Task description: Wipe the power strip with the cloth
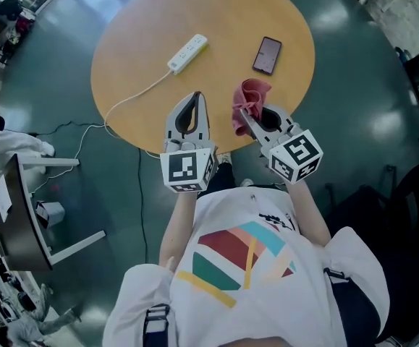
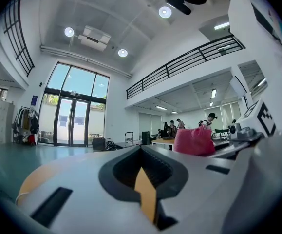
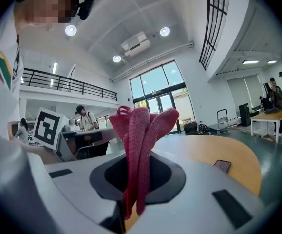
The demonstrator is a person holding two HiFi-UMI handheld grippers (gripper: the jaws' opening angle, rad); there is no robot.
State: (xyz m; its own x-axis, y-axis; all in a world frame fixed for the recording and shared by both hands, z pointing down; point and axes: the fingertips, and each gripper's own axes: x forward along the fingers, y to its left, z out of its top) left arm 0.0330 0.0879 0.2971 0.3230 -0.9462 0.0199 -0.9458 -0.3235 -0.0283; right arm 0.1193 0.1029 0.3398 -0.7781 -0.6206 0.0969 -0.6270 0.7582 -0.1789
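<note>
Looking down from the head view, I have the round tan wooden tabletop ahead of both tools. My right tool is pinching the crumpled pink-red cloth. Its own view shows the fabric clamped between the two jaws and standing up out of them in folds. The cloth is held over the near edge of the tabletop, right of centre. My left tool sits just left of it, also at the near edge, with its jaws pressed together on nothing. The two tools are side by side, near each other but apart.

The long white power strip lies flat and at a slant toward the far left of the tabletop, well apart from the cloth and from both tools. Its thin white cable trails from the strip's nearer end to the left edge of the tabletop and drops over it toward the floor. A dark rectangular smartphone lies flat to the right of the strip, beyond the cloth, touching neither. The cloth is not on the strip.
</note>
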